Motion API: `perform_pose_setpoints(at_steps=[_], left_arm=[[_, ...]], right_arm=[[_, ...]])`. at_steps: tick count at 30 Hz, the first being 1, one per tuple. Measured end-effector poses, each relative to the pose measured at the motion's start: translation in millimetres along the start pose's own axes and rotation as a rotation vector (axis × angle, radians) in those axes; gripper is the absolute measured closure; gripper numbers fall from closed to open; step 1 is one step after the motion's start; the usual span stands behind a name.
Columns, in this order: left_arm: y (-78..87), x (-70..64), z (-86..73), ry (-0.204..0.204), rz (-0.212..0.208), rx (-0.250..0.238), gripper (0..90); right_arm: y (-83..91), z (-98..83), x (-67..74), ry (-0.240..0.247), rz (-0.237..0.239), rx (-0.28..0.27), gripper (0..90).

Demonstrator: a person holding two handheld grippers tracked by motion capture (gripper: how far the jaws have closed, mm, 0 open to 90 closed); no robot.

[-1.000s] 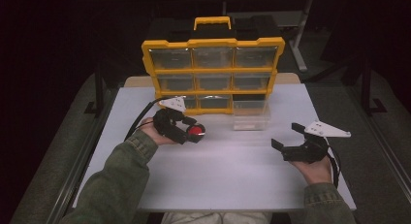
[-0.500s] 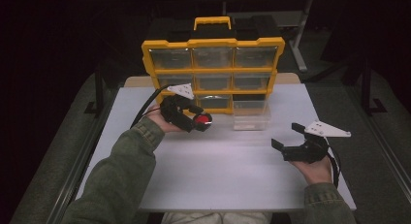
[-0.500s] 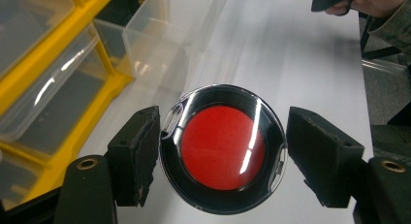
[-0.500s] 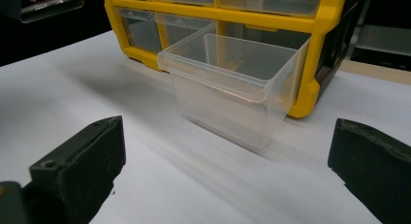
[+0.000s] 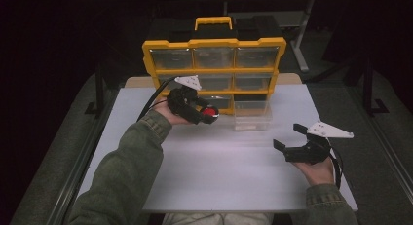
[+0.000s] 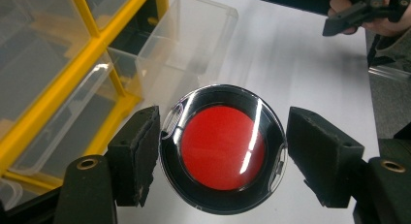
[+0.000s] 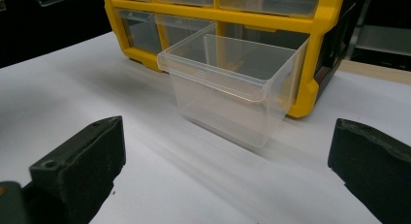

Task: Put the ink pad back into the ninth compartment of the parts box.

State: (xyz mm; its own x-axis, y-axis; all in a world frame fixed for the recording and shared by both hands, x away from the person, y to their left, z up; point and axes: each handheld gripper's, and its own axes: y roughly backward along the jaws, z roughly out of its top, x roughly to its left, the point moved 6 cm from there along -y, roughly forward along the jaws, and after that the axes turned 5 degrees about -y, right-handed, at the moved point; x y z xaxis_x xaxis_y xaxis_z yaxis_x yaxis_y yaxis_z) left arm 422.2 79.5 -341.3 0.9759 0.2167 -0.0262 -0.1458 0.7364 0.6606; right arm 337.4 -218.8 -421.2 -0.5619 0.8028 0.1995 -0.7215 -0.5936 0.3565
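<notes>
- A white table runs from the person's near edge to a yellow organiser standing upright at the far edge, with rows of clear drawers in its frame
- One clear drawer is pulled out of the organiser's bottom row, at its right end, and sits open-topped on the table, touching or just in front of the frame; it looks empty
- The left gripper hangs above the table near the far edge, just left of the clear drawer, jaws pointing right toward it
- Its jaws are closed on a round red disc with a black rim and clear casing, one pad on each side of the rim
- The right gripper rests near the table's right edge, nearer the person, jaws wide apart with nothing between them
- The relation that matters: the drawer's open mouth lies just right of and below the disc, so the left hand is much the nearer one, and a short carry rightward would likely bring the disc over it
</notes>
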Motion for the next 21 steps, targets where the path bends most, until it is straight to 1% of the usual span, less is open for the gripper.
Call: perform_pose_setpoints(at_steps=[1, 2, 3, 4, 6, 10, 15, 16, 17, 20, 21], left_arm=[[-0.7, 1.4, 3.5, -0.004, 0.0, 0.005, 29.7], [-0.7, 1.4, 3.5, -0.004, 0.0, 0.005, 29.7], [-1.0, 3.5, 8.1, -0.012, 0.007, 0.005, 29.7], [-1.0, 3.5, 8.1, -0.012, 0.007, 0.005, 29.7], [-1.9, 5.6, 15.6, -0.008, 0.0, -0.006, 29.7], [-6.2, 7.1, 21.7, -0.021, -0.004, -0.004, 29.7], [-20.7, 10.0, 34.8, -0.028, -0.015, -0.003, 29.8], [-20.7, 10.0, 34.8, -0.028, -0.015, -0.003, 29.8], [-25.5, 9.7, 39.6, -0.038, -0.017, 0.002, 29.7], [-30.4, 8.9, 44.1, -0.041, -0.025, 0.005, 29.7], [-35.8, 8.4, 47.8, -0.045, -0.03, 0.016, 29.7]], right_arm=[[0.3, 0.1, -0.1, -0.001, 0.0, -0.002, 0.0], [0.3, 0.1, -0.1, -0.001, 0.0, -0.002, 0.0], [0.7, 0.2, -0.2, -0.003, 0.0, -0.003, 0.0], [0.7, 0.2, -0.2, -0.003, 0.0, -0.003, 0.0], [0.9, 0.0, -0.3, -0.004, 0.001, -0.003, 0.0], [1.7, 0.1, 0.3, -0.005, 0.002, -0.007, 0.0], [4.2, 0.2, -1.7, -0.013, 0.003, -0.015, 0.0], [4.2, 0.2, -1.7, -0.013, 0.003, -0.015, 0.0], [5.1, 0.2, -2.4, -0.017, 0.003, -0.019, 0.0], [5.9, 0.1, -3.7, -0.017, 0.003, -0.02, 0.0], [5.9, 0.0, -4.0, -0.016, 0.004, -0.021, 0.0]])
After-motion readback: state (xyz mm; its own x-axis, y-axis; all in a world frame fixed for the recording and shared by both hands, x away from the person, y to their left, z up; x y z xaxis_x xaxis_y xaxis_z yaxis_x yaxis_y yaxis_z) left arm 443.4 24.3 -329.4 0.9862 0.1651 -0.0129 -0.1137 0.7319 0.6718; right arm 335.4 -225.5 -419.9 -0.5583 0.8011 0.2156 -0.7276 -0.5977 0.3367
